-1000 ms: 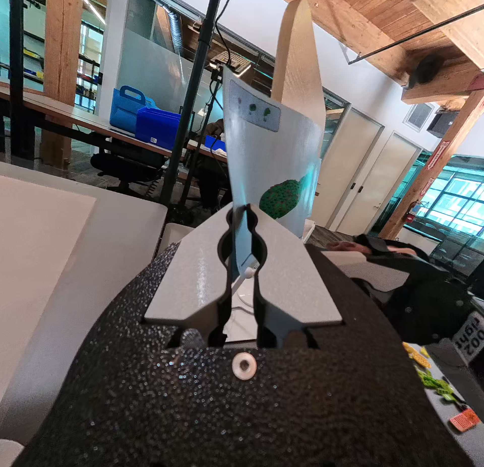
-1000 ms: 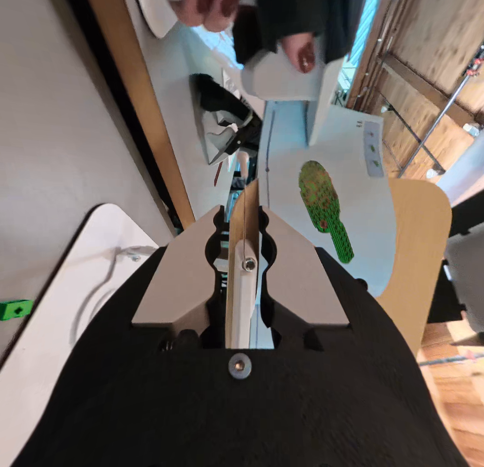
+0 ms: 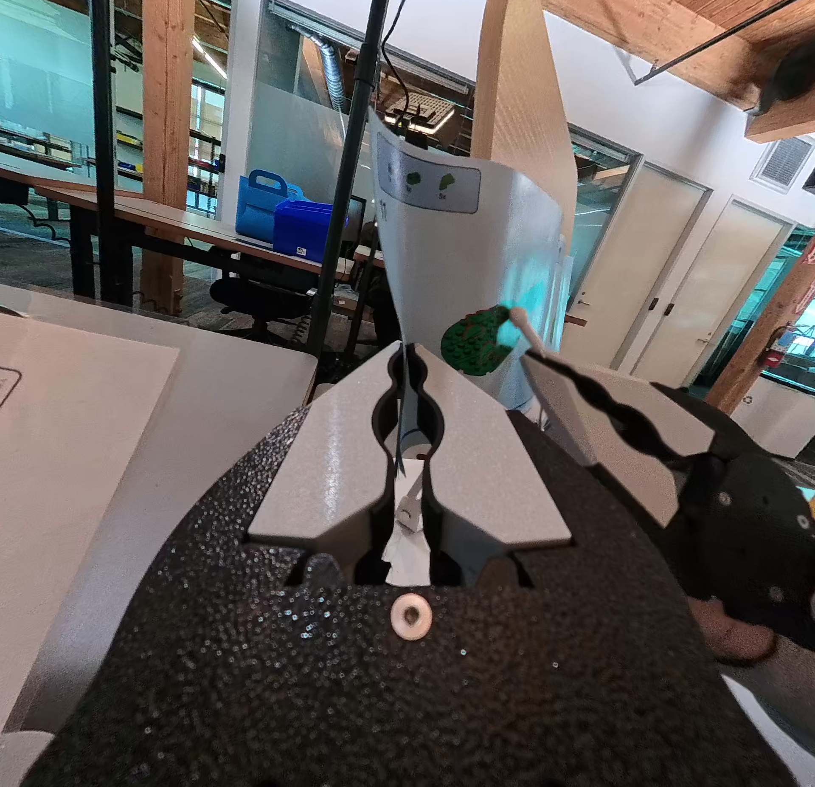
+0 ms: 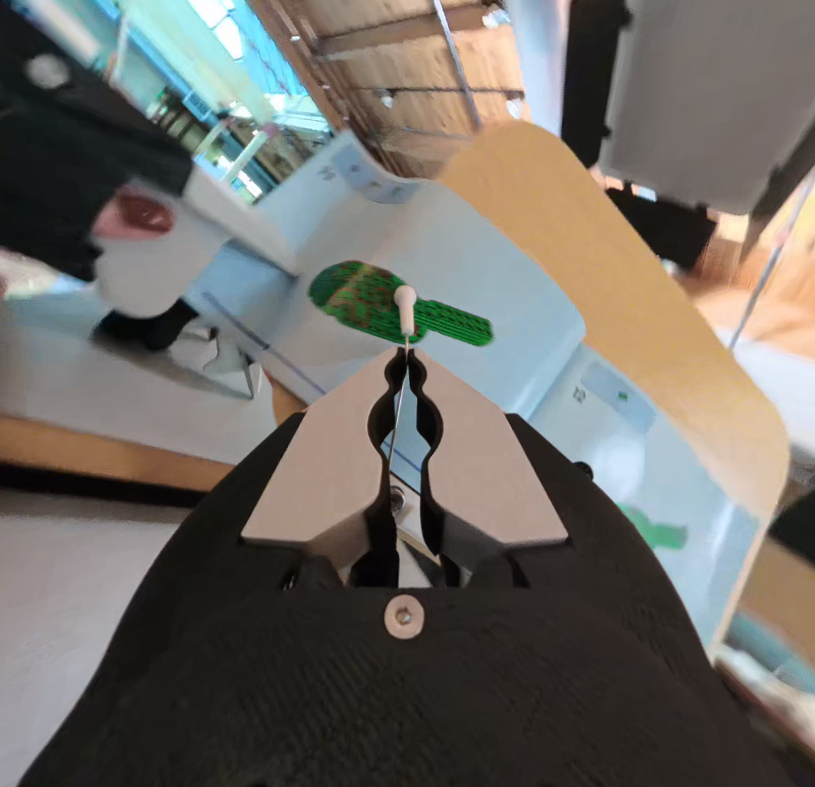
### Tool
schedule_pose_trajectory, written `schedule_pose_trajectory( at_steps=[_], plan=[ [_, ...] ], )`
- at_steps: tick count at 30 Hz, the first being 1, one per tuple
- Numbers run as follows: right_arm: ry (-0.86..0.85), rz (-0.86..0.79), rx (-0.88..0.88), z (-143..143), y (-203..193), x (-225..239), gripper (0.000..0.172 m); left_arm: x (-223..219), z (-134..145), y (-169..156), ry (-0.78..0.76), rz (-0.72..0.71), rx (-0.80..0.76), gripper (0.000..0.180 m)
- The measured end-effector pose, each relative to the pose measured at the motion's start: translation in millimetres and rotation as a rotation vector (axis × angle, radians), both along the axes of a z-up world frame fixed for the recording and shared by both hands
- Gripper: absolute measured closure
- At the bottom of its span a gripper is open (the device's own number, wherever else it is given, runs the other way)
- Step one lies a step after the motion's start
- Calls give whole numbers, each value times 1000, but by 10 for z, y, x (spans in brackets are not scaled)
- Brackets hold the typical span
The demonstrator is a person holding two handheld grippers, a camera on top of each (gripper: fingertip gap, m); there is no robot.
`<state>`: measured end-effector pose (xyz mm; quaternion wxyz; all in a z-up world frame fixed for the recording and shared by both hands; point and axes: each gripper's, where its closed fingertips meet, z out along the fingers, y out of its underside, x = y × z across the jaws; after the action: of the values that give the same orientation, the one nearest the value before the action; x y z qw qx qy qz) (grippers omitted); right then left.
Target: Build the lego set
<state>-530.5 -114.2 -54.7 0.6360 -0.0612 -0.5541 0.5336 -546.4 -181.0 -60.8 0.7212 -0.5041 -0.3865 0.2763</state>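
Pinching a pale printed page edge-on between closed fingertips, left gripper in near centre of its own view; page curls upward, showing a green studded figure, tan board behind. Clamped on a thin metal pin with a white bulb head, right gripper; only the right wrist view shows that wire shaft between closed tips, head against the green figure. Farther left there, blurred, a hand.

pale page with green brick picture stands curled upright; white-tipped wire just before it.
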Motion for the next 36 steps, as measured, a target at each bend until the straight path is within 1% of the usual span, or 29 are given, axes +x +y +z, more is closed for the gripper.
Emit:
schedule_pose_trajectory(
  at_steps=[3,5,8,9,11,13,15,18,20,22,26,28,29,30,33,34,36],
  plan=[
    [-132,10,-238,74,179,-106,171,0,1,-8,-1,6,1,180],
    [-197,3,-328,81,246,-158,171,-1,1,-22,-3,15,5,180],
    [-242,-9,-390,76,275,-186,171,0,27,-68,6,53,39,180],
    [-251,-16,-393,73,274,-190,171,-4,35,-89,6,74,54,177],
    [-275,-30,-395,61,278,-188,170,-22,37,-157,3,136,70,162],
    [-285,-35,-376,87,319,-125,163,-8,19,-194,-11,172,89,147],
    [-263,-42,-320,170,418,3,160,61,-5,-157,-10,168,106,135],
    [-213,-42,-219,322,642,280,156,168,-113,-148,-21,212,97,123],
    [-202,-40,-148,381,814,510,152,240,-167,-155,-33,225,115,119],
    [-215,-30,-76,386,989,788,148,338,-207,-106,-50,198,139,116],
    [-232,-5,83,301,1342,1487,143,591,-409,52,-102,156,72,110],
    [-252,14,174,185,1500,1876,143,763,-550,127,-127,143,28,107],
    [-284,33,225,81,1566,2066,143,858,-619,175,-138,129,6,107],
    [-345,90,292,-87,1593,2287,143,967,-674,241,-142,104,-14,107],
    [-636,326,455,-754,1667,3035,136,1374,-798,530,-135,-26,-105,105],
    [-737,360,495,-982,1729,3224,132,1525,-825,627,-123,-71,-140,105],
    [-903,370,561,-1402,1860,3478,128,1839,-848,835,-90,-171,-193,106]
  ],
)
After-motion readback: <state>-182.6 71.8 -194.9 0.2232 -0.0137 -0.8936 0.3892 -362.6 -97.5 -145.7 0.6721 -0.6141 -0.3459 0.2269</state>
